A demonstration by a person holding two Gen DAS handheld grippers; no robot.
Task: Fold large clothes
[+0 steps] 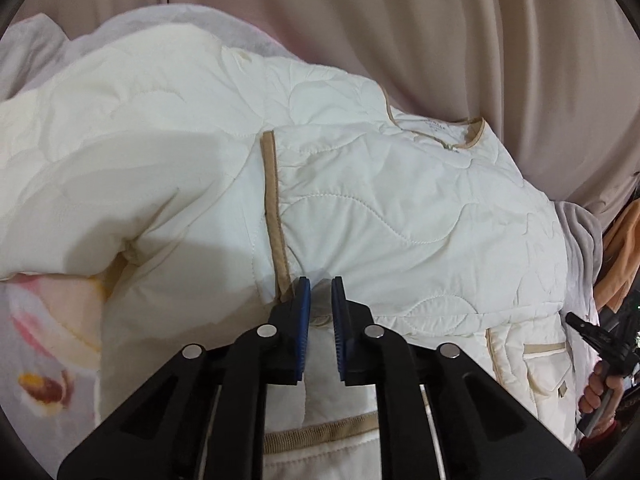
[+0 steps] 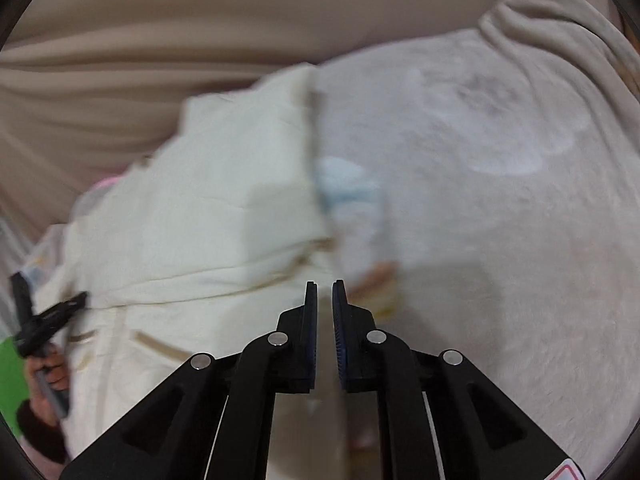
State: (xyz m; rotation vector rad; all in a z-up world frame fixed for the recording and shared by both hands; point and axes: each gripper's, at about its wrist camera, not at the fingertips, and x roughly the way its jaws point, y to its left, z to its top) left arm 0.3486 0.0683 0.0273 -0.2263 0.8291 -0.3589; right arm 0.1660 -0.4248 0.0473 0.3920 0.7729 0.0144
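The cream quilted jacket (image 1: 360,200) lay partly folded on the blanket-covered bed (image 2: 500,200), while the left gripper (image 1: 321,284) and right gripper (image 2: 325,286) hovered with fingers nearly closed on nothing, likely repositioning for another fold.

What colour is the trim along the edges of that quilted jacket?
Tan, on a cream jacket; the trim shows best in the left wrist view.
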